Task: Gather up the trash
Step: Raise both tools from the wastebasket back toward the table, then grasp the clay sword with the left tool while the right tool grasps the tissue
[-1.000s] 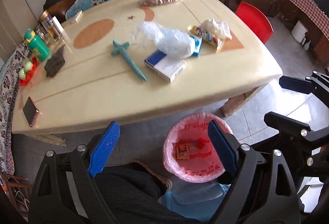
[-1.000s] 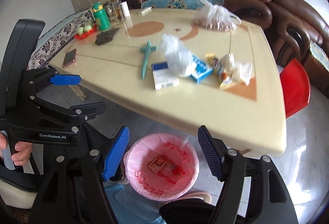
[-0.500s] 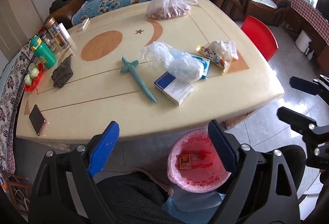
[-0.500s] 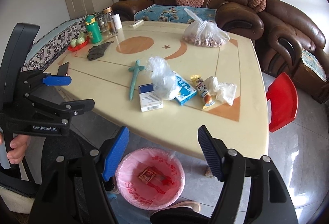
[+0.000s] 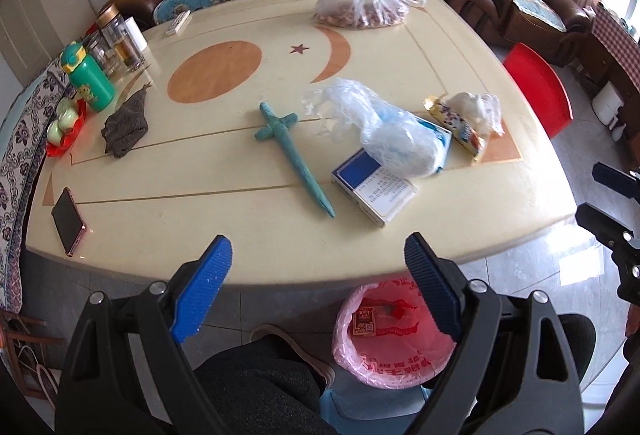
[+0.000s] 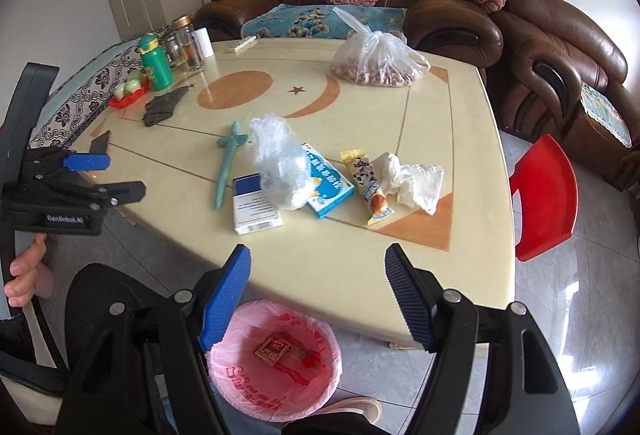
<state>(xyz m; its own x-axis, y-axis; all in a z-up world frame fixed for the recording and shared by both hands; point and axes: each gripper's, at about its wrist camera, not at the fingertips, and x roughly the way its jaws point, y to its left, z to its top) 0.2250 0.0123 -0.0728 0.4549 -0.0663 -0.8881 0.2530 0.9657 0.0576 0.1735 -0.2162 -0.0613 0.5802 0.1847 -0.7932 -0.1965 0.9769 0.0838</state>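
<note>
Before a brown sofa (image 6: 440, 3), a littered cream table (image 6: 460, 139).

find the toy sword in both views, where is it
Left wrist: sword at table centre, left of the blue-and-white box.
Right wrist: sword left of centre, again left of that box.
Shared landmark: the pink-lined bin on the floor by the table's near edge.
</note>
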